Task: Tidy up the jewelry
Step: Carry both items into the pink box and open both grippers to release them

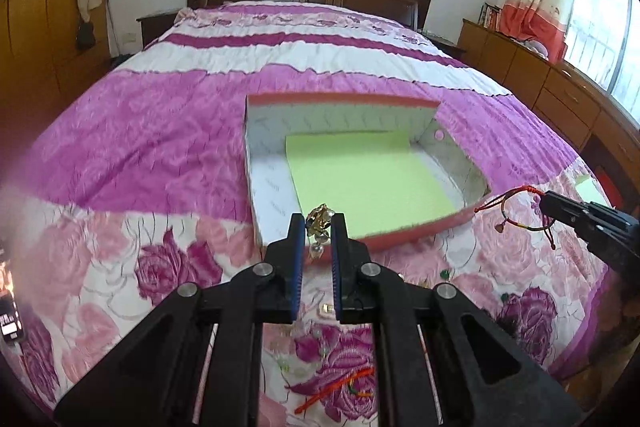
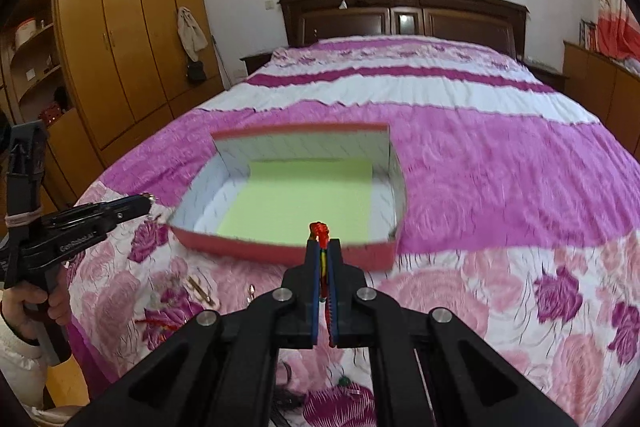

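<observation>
Left hand-held gripper point(image 1: 319, 223): jaws closed on a gold beaded ornament point(image 1: 319, 223), raised above the bed point(image 1: 160, 131) at the near rim of the box.
Right hand-held gripper point(image 2: 325, 247): jaws clamped on a red braided cord bracelet point(image 2: 320, 230), its loop dangling off the tips.
Box point(image 2: 280, 249): open, red-sided, with a green sheet point(image 2: 296, 199) lining its floor, on the pink floral bedspread.
Loose jewelry point(image 2: 202, 291): scattered on the bedspread near both grippers.

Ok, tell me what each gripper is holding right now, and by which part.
Left gripper: gold beaded piece, pinched at its top, beads dangling. Right gripper: red cord bracelet, clamped along the cord.
</observation>
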